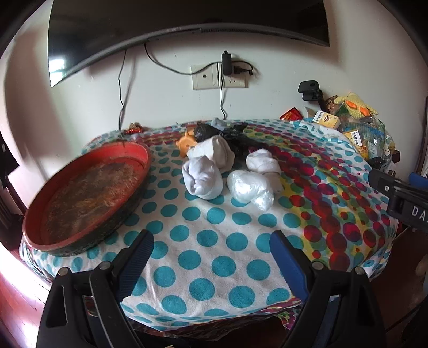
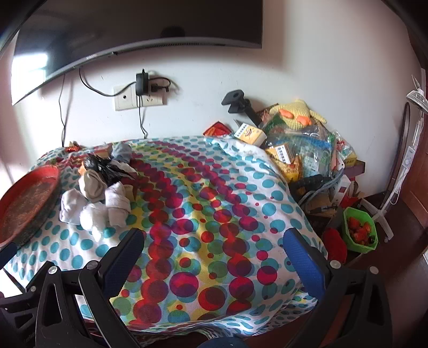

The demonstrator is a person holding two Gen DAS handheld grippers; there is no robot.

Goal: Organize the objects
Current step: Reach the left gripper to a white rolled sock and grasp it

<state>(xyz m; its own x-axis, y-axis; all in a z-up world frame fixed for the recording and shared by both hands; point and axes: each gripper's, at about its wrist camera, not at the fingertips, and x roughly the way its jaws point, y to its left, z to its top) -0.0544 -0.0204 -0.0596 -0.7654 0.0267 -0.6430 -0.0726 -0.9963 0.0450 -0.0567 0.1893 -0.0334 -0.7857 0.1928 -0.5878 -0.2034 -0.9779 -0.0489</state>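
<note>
Rolled white socks [image 1: 204,176] lie in a heap near the middle of the dotted tablecloth [image 1: 214,241], with a white plastic-wrapped bundle [image 1: 250,187], another white roll [image 1: 263,162], a black plastic bag [image 1: 211,132] and an orange toy [image 1: 186,144] behind. A round red tray [image 1: 88,198] sits at the left. My left gripper [image 1: 211,241] hovers open over the near cloth, short of the heap. In the right wrist view the same heap [image 2: 96,203] and tray [image 2: 26,198] lie at the left; my right gripper [image 2: 214,238] stands open above the red-dotted cloth [image 2: 214,214], holding nothing.
A wall-mounted TV [image 1: 187,24] and a socket with plugs [image 1: 222,76] are behind the table. Boxes, packets and a yellow knitted toy [image 2: 297,115] pile up at the back right. A green box of strawberries [image 2: 359,233] sits low at the right, beside a white fan stand.
</note>
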